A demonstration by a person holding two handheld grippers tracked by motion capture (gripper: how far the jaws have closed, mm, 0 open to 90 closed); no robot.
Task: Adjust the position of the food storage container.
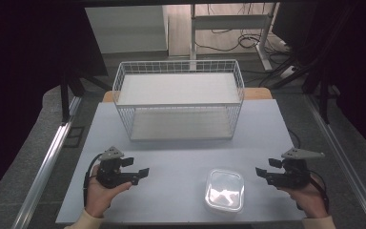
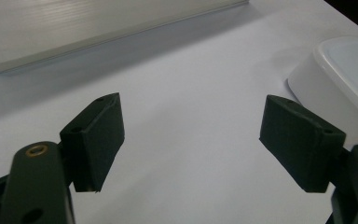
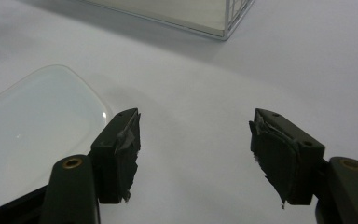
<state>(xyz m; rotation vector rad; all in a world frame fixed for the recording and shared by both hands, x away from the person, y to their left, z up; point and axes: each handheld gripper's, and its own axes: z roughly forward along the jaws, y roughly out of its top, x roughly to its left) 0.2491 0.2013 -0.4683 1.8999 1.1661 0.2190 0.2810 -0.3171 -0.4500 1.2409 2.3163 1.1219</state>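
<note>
A clear, lidded plastic container point(image 1: 225, 190) sits on the white table near the front edge, right of centre. My left gripper point(image 1: 137, 167) rests low at the front left, held in a hand, and points right toward the container. Its jaws stand open over bare table point(image 2: 191, 140), and the container point(image 2: 349, 79) lies beyond its right jaw. My right gripper point(image 1: 265, 167) is at the front right and points left, a short gap from the container. It is open too point(image 3: 193, 144), with nothing between its jaws, and the container's lid point(image 3: 37, 126) lies to their left.
A white wire two-tier rack point(image 1: 178, 100) stands at the back middle of the table, both shelves bare; its lower edge point(image 2: 98, 28) and a corner point(image 3: 214, 18) show in the gripper views. Metal rails point(image 1: 47, 162) flank the table, which ends just in front of the hands.
</note>
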